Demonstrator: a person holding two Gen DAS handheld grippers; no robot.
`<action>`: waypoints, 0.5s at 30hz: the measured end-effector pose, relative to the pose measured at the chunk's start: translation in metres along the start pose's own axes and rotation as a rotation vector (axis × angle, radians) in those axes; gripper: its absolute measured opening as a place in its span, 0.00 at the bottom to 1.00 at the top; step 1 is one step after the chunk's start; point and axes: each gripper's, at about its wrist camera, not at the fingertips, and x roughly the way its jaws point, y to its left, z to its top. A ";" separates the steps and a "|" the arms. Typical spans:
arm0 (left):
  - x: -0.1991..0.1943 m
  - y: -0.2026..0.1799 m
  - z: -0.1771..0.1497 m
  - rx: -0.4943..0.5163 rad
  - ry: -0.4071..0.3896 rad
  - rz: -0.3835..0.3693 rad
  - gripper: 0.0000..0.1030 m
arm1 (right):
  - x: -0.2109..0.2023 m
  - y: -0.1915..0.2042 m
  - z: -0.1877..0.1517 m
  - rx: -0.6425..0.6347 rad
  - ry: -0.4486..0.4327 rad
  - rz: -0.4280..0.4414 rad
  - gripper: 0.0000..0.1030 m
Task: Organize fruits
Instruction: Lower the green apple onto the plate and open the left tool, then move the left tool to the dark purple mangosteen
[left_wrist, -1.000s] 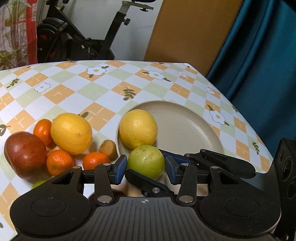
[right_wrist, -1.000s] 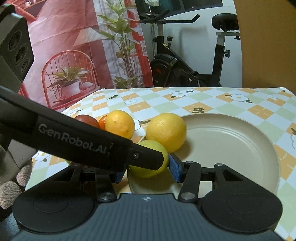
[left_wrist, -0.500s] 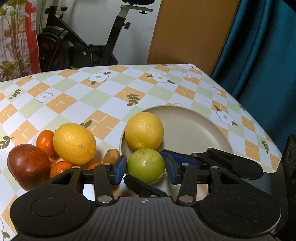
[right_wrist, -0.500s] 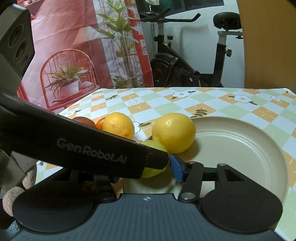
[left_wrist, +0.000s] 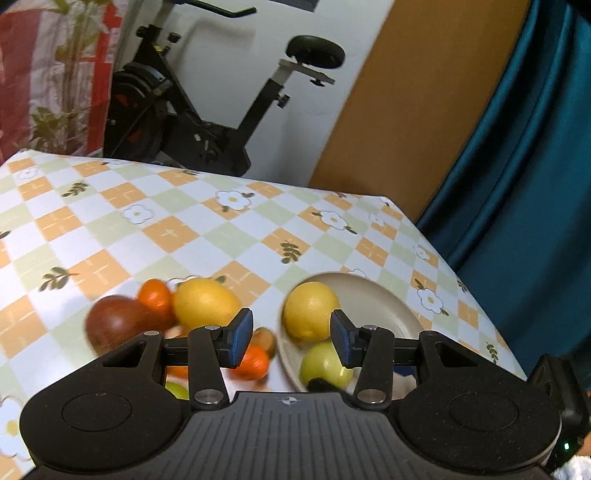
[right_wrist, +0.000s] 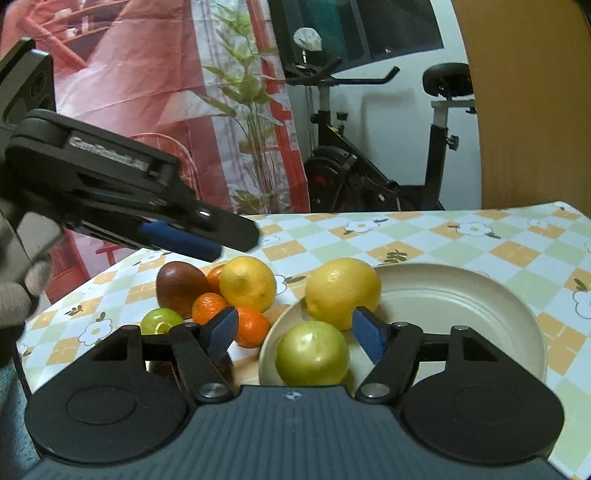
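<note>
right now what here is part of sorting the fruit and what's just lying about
Job:
plate
lemon on plate
green fruit on plate
loose lemon
dark red fruit
oranges
small green fruit

Just there:
exercise bike
teal curtain

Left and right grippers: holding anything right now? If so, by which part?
Nothing is held. The left gripper is open above the fruit, and the right gripper is open too; the green fruit sits free on the plate between its jaws, touching neither.
</note>
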 end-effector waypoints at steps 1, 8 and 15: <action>-0.006 0.003 -0.003 -0.005 -0.001 0.004 0.47 | -0.001 0.001 0.000 -0.006 -0.002 0.003 0.69; -0.030 0.018 -0.022 -0.057 -0.026 0.027 0.47 | -0.010 0.005 -0.003 -0.009 0.005 0.041 0.69; -0.039 0.023 -0.030 -0.065 -0.039 0.045 0.47 | -0.017 0.035 -0.005 -0.150 0.015 0.115 0.69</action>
